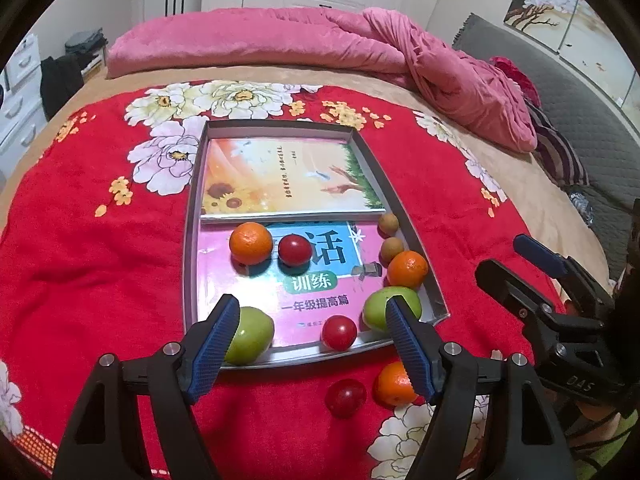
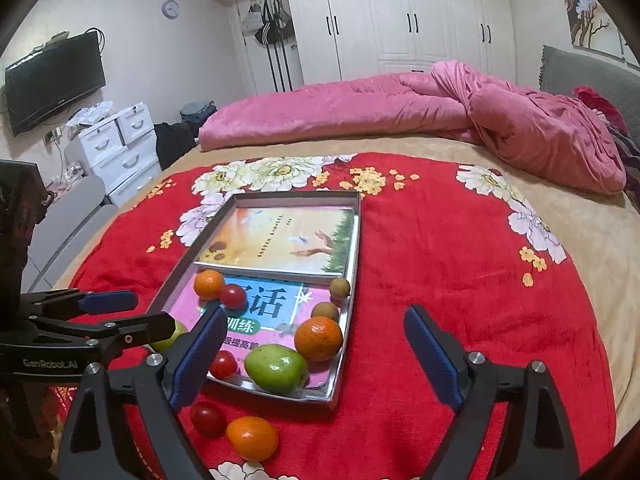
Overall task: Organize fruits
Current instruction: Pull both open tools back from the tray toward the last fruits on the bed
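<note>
A grey tray (image 1: 432,280) (image 2: 344,364) lies on a red floral blanket and holds two books and several fruits: two oranges (image 1: 251,243) (image 1: 407,269), two red fruits (image 1: 295,251) (image 1: 339,332), two green fruits (image 1: 252,334) (image 1: 400,300) and two small brown fruits (image 1: 388,224). An orange (image 1: 390,386) (image 2: 252,438) and a red fruit (image 1: 346,398) (image 2: 208,419) lie on the blanket in front of the tray. My left gripper (image 1: 312,344) is open and empty above the tray's near edge. My right gripper (image 2: 316,356) is open and empty, right of the left one.
The red blanket (image 1: 100,260) covers a bed with a pink duvet (image 1: 280,40) bunched at the far side. White drawers (image 2: 120,148) and a wall TV (image 2: 52,80) stand to the left. White wardrobes (image 2: 400,12) line the back wall.
</note>
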The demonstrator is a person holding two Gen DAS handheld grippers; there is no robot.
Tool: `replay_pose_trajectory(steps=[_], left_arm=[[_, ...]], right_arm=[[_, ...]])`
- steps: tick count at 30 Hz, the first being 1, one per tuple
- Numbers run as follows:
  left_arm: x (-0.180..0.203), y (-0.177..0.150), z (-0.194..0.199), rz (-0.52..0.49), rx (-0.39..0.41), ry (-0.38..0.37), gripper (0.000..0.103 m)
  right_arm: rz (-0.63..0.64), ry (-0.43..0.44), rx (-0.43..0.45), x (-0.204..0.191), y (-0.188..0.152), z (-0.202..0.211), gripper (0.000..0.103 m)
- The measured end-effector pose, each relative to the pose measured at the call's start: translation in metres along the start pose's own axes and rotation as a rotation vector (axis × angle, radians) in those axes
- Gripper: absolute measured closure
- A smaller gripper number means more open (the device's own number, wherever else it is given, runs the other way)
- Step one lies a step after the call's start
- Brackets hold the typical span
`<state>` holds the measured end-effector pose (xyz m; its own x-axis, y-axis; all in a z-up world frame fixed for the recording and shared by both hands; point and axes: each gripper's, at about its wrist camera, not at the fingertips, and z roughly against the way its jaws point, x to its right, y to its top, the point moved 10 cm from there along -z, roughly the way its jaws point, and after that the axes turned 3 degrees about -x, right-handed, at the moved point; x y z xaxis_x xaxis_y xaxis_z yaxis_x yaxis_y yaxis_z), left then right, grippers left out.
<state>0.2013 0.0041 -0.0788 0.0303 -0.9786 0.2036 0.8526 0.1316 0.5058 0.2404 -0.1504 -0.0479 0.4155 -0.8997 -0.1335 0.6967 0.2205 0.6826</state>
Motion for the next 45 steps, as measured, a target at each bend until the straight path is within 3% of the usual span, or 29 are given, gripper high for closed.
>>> replay_pose_trajectory(steps=[23, 45], left_arm=[[0.007, -0.012, 0.028, -0.031, 0.016, -0.029, 0.026], [0.013, -0.053, 0.010, -0.073, -0.089, -0.050, 0.026]], right_arm=[[0.041, 0.047, 0.006, -0.023, -0.011, 0.025, 0.010], [0.141, 0.065, -0.137, -0.042, -0.079, 0.008, 0.010]])
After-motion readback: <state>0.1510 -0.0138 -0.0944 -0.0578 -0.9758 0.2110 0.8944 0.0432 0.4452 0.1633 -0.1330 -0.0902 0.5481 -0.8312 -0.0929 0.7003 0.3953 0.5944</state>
